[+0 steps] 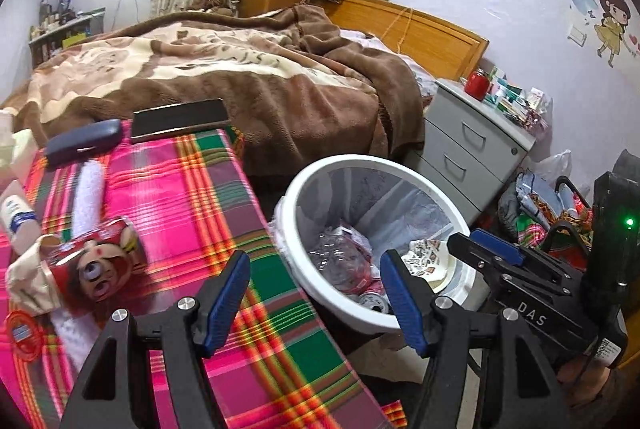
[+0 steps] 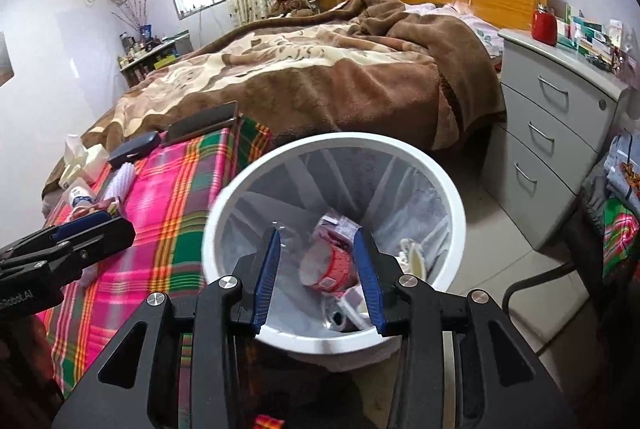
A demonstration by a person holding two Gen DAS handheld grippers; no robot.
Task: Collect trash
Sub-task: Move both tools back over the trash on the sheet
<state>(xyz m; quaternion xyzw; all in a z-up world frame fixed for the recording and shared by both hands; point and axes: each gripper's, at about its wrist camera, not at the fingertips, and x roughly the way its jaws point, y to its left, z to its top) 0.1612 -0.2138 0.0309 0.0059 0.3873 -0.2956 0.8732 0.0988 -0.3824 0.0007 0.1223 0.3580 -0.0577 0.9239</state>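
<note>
Bedroom, plaid table (image 1: 168, 189) at lower left, white bin (image 2: 224, 205) beside it.
Both claws, left (image 1: 316, 305) and right (image 2: 318, 277), stand apart and empty; trash (image 2: 332, 261) lies blurred in the bin, half hidden by pads; a crushed can (image 1: 92, 261) waits on the table.

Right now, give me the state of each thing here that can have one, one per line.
Left claw: open, empty.
Right claw: open over the bin, nothing gripped.
White trash bin: upright, lined, partly filled.
Red cup: lying in the bin.
Red can: crushed, on its side on the plaid cloth.
Glasses case: closed.
Nightstand drawers: shut.
</note>
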